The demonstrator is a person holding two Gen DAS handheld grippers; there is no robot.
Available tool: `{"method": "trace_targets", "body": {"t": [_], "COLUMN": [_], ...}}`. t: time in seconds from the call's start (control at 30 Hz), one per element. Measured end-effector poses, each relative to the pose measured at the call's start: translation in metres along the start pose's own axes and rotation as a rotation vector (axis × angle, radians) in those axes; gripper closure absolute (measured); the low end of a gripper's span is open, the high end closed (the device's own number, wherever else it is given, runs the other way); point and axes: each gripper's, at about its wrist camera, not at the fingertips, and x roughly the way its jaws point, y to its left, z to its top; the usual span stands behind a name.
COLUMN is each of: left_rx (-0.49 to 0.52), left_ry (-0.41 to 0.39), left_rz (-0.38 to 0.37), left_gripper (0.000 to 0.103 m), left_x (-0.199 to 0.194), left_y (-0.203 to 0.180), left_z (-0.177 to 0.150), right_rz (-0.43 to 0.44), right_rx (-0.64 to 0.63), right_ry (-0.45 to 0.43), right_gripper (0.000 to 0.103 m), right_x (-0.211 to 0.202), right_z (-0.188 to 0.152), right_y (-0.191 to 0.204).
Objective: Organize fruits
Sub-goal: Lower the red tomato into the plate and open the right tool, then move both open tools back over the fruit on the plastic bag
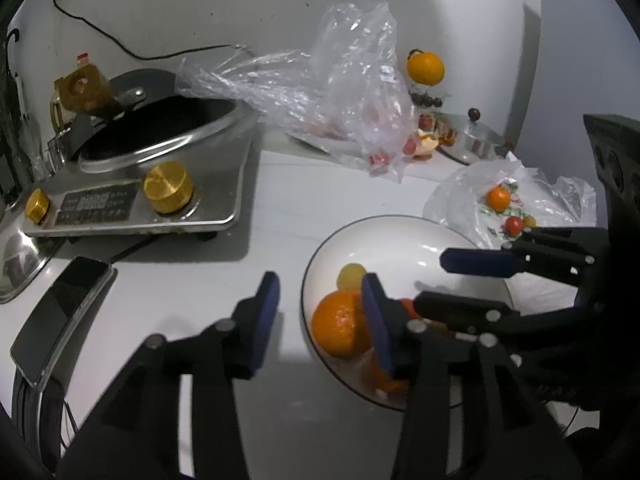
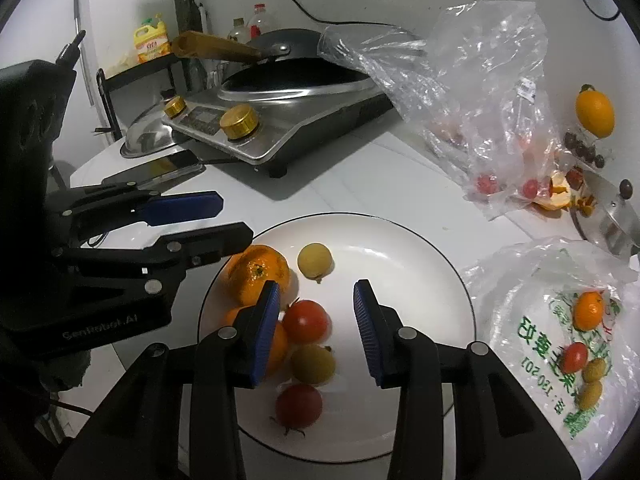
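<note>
A white plate (image 2: pixel 420 264) holds an orange (image 2: pixel 258 270), a second orange partly hidden behind my finger, two red tomatoes (image 2: pixel 307 321), and two yellow fruits (image 2: pixel 315 260). My right gripper (image 2: pixel 316 324) is open and empty, hovering just above the fruit on the plate. My left gripper (image 1: pixel 320 312) is open and empty at the plate's left rim (image 1: pixel 308 280), with one finger over the orange (image 1: pixel 340 324). A printed plastic bag (image 2: pixel 540 320) at the right holds a small orange (image 2: pixel 588 310), a tomato (image 2: pixel 575 357) and yellow fruits.
An induction cooker (image 2: pixel 260 132) with a wok stands at the back left, a phone (image 1: pixel 60 312) in front of it. A crumpled clear bag (image 2: pixel 480 100) with tomatoes lies at the back right, beside orange peel, a metal lid (image 2: pixel 612 216) and an orange (image 2: pixel 595 110).
</note>
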Motion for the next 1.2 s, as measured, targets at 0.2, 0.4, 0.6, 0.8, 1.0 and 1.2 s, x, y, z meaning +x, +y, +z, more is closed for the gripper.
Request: {"method": "trace_targets", "body": {"t": [0.2, 0.4, 0.6, 0.8, 1.0, 1.2], "left_rx": [0.013, 0.025, 0.047, 0.058, 0.080, 0.103], "left_ry": [-0.009, -0.015, -0.019, -0.018, -0.016, -0.011], "left_rz": [-0.006, -0.010, -0.017, -0.021, -0.023, -0.028], "left_gripper": [0.051, 0.051, 0.051, 0.051, 0.051, 0.051], "left_x": [-0.006, -0.010, -0.012, -0.014, -0.014, -0.012], "left_y": [-0.010, -0.022, -0.038, -0.051, -0.069, -0.089], "left_z": [0.002, 0.004, 0.005, 0.006, 0.009, 0.012], "right_rz": [-0.013, -0.030, -0.045, -0.058, -0.071, -0.084], "right_rx": [0.021, 0.028, 0.044, 0.064, 0.082, 0.102], "right_ry": [-0.020, -0.033, -0.045, -0.055, -0.069, -0.081], "right_gripper": [0.063, 0.063, 0.063, 0.063, 0.063, 0.063], "right_x": [-0.014, -0.027, -0.040, -0.053, -0.065, -0.079], "right_z": [-0.004, -0.010, -0.018, -0.028, -0.036, -0.046], "right_y": [-0.006, -0.012, -0.020, -0.030, -0.041, -0.055]}}
